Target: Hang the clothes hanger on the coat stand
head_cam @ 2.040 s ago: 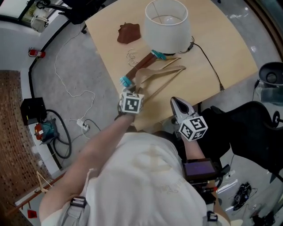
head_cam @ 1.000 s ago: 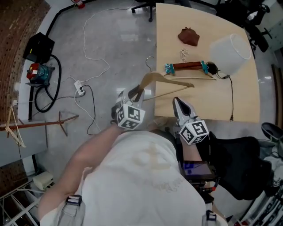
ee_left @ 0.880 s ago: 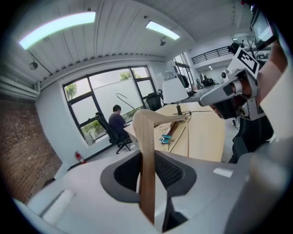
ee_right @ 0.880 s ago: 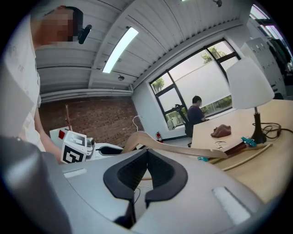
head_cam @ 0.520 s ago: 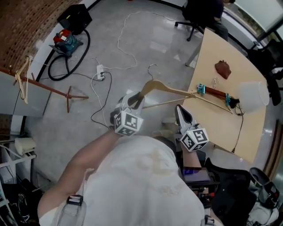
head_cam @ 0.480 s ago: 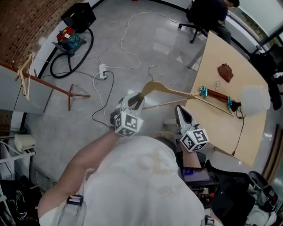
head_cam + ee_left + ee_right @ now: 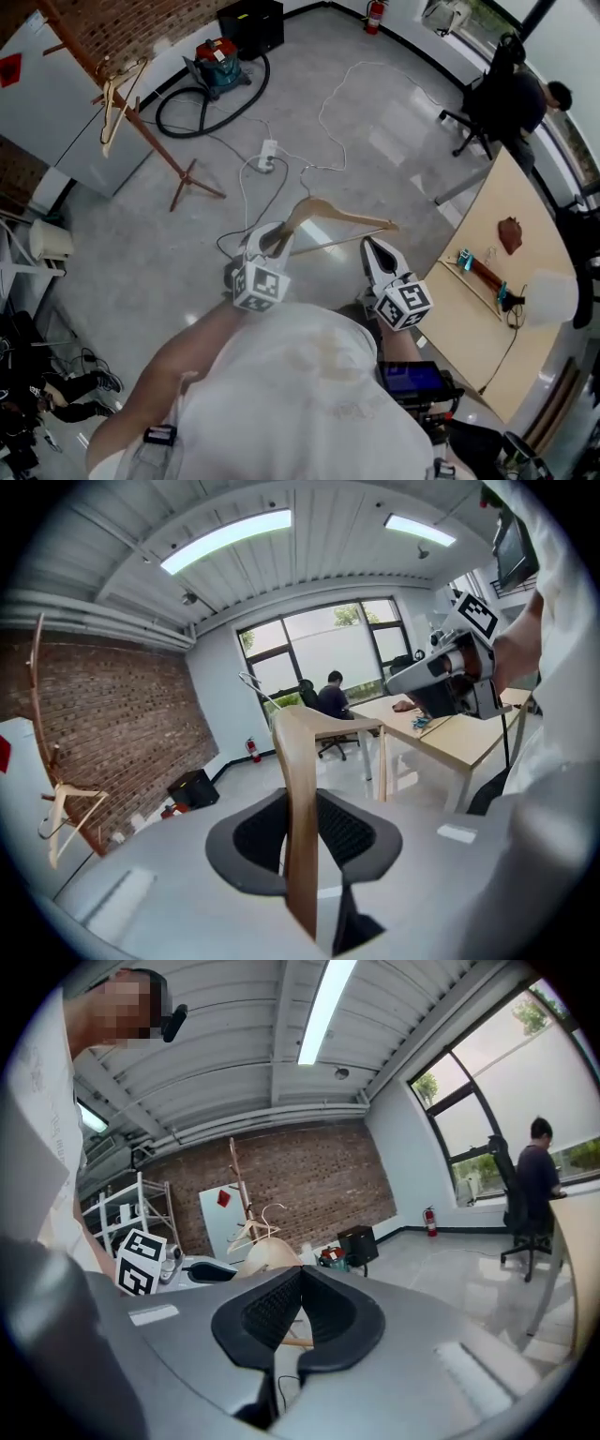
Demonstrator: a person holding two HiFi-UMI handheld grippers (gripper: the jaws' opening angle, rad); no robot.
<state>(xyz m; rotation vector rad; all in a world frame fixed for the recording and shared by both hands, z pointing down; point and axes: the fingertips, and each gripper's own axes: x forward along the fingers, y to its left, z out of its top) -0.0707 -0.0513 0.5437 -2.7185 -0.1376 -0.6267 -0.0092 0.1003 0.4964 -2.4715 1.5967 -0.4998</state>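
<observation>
I have turned away from the surface (image 7: 473, 337), which a moment ago lay straight ahead and now sits off to my right. The hanger (image 7: 339, 216) has come with me: it is off the wood and out over the floor, held up in front of my chest.

My left tool (image 7: 275, 239) is clenched on one wooden arm of the hanger, near its end. The left gripper view shows that arm standing between the pads with both pressed on it. My right tool (image 7: 372, 249) is closed on nothing, its tips meeting, and it rides just beside the hanger's lower bar without touching it.

The stand (image 7: 141, 127) has swung into sight at the upper left, by the brick wall, with another hanger (image 7: 111, 103) already on it. It is well apart from me, with cables on the open floor between.

So I judge the pickup done and the carry under way. The hook (image 7: 258, 691) points away from me, which suits the approach. One-sided as the grip is, the hanger could swing as I walk.
</observation>
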